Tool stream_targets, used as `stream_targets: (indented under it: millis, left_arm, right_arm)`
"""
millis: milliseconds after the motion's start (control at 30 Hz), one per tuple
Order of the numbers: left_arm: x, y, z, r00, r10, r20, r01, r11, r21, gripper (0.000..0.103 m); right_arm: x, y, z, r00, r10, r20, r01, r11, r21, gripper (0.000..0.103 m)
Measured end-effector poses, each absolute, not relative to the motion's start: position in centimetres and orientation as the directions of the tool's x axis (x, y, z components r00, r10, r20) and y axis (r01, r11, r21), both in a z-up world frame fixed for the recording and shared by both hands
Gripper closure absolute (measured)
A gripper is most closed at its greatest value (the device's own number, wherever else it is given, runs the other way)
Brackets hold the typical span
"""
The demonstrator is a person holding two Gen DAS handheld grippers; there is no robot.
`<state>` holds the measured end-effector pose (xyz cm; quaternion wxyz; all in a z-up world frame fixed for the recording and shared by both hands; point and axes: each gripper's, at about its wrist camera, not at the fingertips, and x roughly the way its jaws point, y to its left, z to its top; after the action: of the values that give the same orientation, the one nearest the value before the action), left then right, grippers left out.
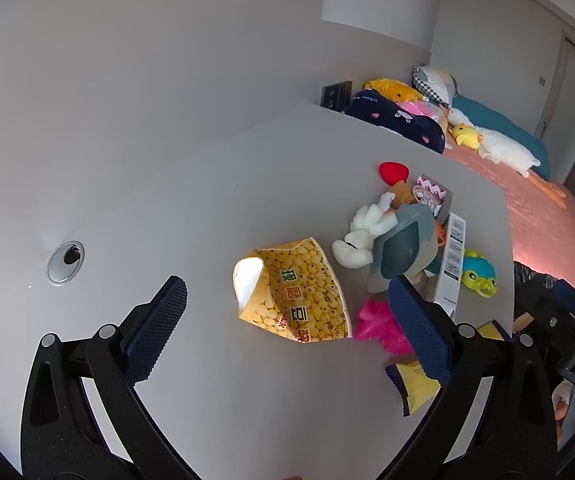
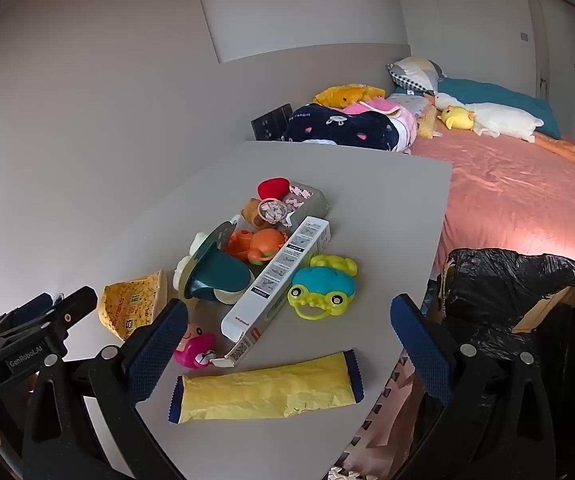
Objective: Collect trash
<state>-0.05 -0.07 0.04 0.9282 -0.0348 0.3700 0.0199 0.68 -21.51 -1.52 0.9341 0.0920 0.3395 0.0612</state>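
A yellow patterned snack bag (image 1: pixel 295 292) lies open on the grey table (image 1: pixel 207 184), between and just beyond the open fingers of my left gripper (image 1: pixel 287 328); it also shows in the right wrist view (image 2: pixel 133 304). A yellow wrapper with blue ends (image 2: pixel 267 390) lies near the table's front edge, between the open fingers of my right gripper (image 2: pixel 287 344); part of it shows in the left wrist view (image 1: pixel 417 386). A long white carton (image 2: pixel 277 280) lies beyond it. A bin lined with a black bag (image 2: pixel 519 296) stands right of the table.
Toys crowd the table: a green frog rattle (image 2: pixel 323 290), a pink toy (image 2: pixel 193 346), an orange toy (image 2: pixel 257 246), a red heart (image 2: pixel 273 188), a teal-and-white plush (image 2: pixel 215 272). A bed with a pink sheet (image 2: pixel 527 200) lies behind. A cable grommet (image 1: pixel 65 262) sits in the table.
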Motion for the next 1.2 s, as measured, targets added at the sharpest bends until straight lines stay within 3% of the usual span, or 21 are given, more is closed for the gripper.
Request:
stream_targets:
  millis: [1200]
  left_arm:
    - [-0.27,0.17,0.34,0.720,0.001,-0.694,-0.069,0.995,-0.071,0.006]
  right_arm:
    - [0.30,-22.02,-1.52,0.764,0.160,-0.625,-0.045,0.980,0.196,0.002]
